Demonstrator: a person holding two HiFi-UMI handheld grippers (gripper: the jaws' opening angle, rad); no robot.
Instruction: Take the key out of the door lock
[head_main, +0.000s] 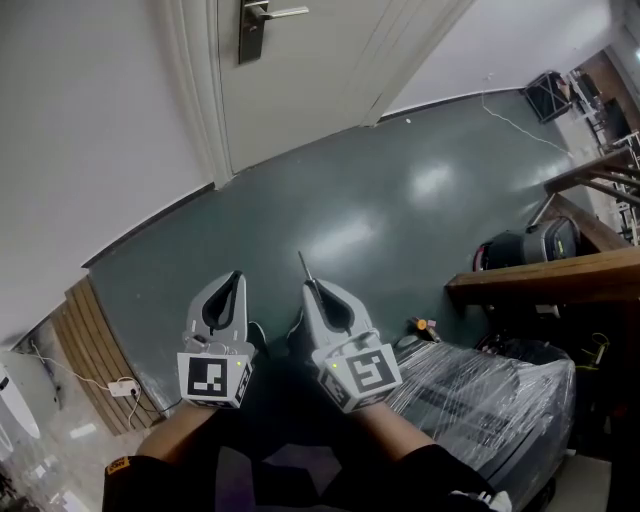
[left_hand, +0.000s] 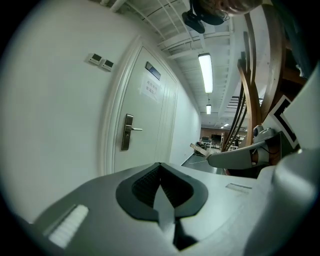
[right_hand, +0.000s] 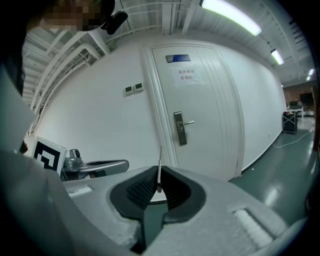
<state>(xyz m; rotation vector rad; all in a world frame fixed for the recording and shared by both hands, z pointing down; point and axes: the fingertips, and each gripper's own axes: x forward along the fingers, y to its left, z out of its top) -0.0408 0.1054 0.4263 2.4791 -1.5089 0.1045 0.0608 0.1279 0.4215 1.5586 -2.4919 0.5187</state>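
Our right gripper (head_main: 314, 287) clamps a thin metal strip, probably the key (right_hand: 159, 174); our left gripper (head_main: 236, 277) is closed, empty. We should grip firmly, away from the door lock (head_main: 252, 30).

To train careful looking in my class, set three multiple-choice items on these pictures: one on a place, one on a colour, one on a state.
1. Where is the key?
A. In the door's lock
B. Between the jaws of the right gripper
C. On the floor

2. What colour is the door?
A. White
B. Red
C. Black

3. How is the left gripper?
A. Wide open
B. Shut on the key
C. Shut, holding nothing

Answers:
1 B: the right gripper view shows its thin blade sticking up from those jaws.
2 A: every view shows a white door.
3 C: its jaws meet with nothing between them.
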